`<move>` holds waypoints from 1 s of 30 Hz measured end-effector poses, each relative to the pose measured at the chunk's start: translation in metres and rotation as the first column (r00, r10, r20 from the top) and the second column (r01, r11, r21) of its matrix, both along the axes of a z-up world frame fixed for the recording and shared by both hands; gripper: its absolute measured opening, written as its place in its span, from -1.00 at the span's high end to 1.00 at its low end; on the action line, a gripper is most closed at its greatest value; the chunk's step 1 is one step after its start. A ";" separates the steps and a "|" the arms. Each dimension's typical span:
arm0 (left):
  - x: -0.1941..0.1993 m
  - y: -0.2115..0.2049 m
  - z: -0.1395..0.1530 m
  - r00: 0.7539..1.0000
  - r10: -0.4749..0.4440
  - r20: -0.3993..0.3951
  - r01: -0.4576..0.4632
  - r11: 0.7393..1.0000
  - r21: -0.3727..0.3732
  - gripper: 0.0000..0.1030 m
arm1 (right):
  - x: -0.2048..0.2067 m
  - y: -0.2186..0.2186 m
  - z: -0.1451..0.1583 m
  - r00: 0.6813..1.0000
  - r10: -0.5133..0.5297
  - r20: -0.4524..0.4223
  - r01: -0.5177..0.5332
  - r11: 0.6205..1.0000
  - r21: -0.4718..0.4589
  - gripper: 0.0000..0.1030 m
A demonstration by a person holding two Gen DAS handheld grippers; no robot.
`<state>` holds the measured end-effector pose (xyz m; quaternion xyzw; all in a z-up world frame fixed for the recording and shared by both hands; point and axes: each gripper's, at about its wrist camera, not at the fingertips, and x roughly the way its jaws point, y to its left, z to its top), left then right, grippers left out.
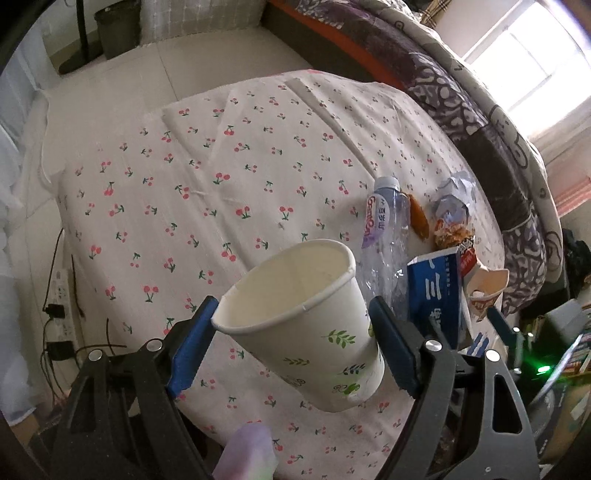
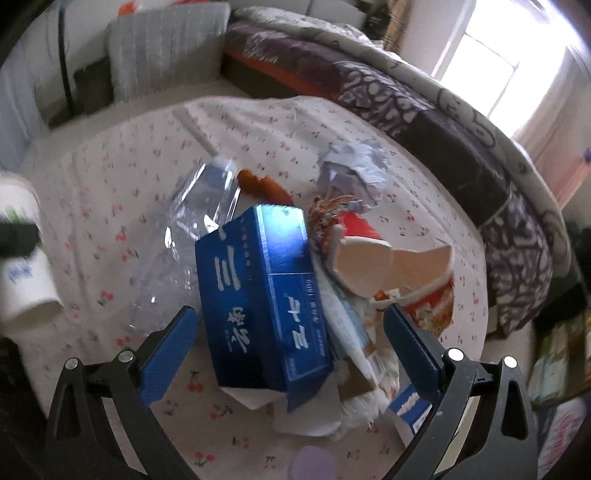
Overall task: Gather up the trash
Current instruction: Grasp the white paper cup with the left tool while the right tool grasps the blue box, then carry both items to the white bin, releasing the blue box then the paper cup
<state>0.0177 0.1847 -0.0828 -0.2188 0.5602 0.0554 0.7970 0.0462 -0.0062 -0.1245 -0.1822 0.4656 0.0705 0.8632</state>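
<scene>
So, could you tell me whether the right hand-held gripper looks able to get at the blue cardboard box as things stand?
Probably yes: the right hand-held gripper is open, and the blue cardboard box lies on top of the litter between its fingers, nothing covering it.

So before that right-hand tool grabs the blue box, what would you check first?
1. Left hand-held gripper holds the paper cup firmly: ok, pads on both sides, cup lifted and tilted.
2. Right hand-held gripper open: ok, jaws wide apart.
3. Blue carton between its pads: ok, not yet touched.
4. Carton free to lift: not ok, it overlaps the crushed plastic bottle and torn wrappers.
5. Carton empty: cannot tell.
6. Bin to drop things in: cannot tell; a dark bin stands on the floor beyond the table.
</scene>
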 end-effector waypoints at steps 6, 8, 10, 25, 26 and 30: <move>-0.002 0.003 0.003 1.000 -0.005 0.007 0.005 1.000 -0.007 -0.54 | 0.004 0.015 -0.023 0.999 0.037 -0.019 -0.038 0.993 -0.111 -0.77; 0.000 0.004 0.003 1.000 -0.007 0.010 0.007 1.000 -0.013 -0.54 | 0.007 0.014 -0.024 1.000 0.016 0.015 -0.013 0.990 -0.141 -0.48; 0.001 0.005 0.005 1.000 -0.007 0.016 0.007 1.000 -0.017 -0.54 | 0.009 0.010 -0.018 1.000 -0.002 0.029 0.005 0.994 -0.106 -0.30; 0.005 -0.026 0.033 0.981 -0.071 0.179 0.052 0.993 0.107 -0.53 | -0.008 -0.061 0.073 0.973 -0.190 0.130 0.135 0.927 0.350 -0.05; 0.005 -0.031 0.035 0.979 -0.081 0.190 0.060 0.992 0.113 -0.53 | -0.012 -0.067 0.079 0.968 -0.203 0.147 0.140 0.924 0.357 -0.05; 0.007 -0.048 0.038 0.970 -0.113 0.213 0.090 0.990 0.113 -0.53 | -0.023 -0.090 0.091 0.950 -0.254 0.180 0.173 0.912 0.371 -0.05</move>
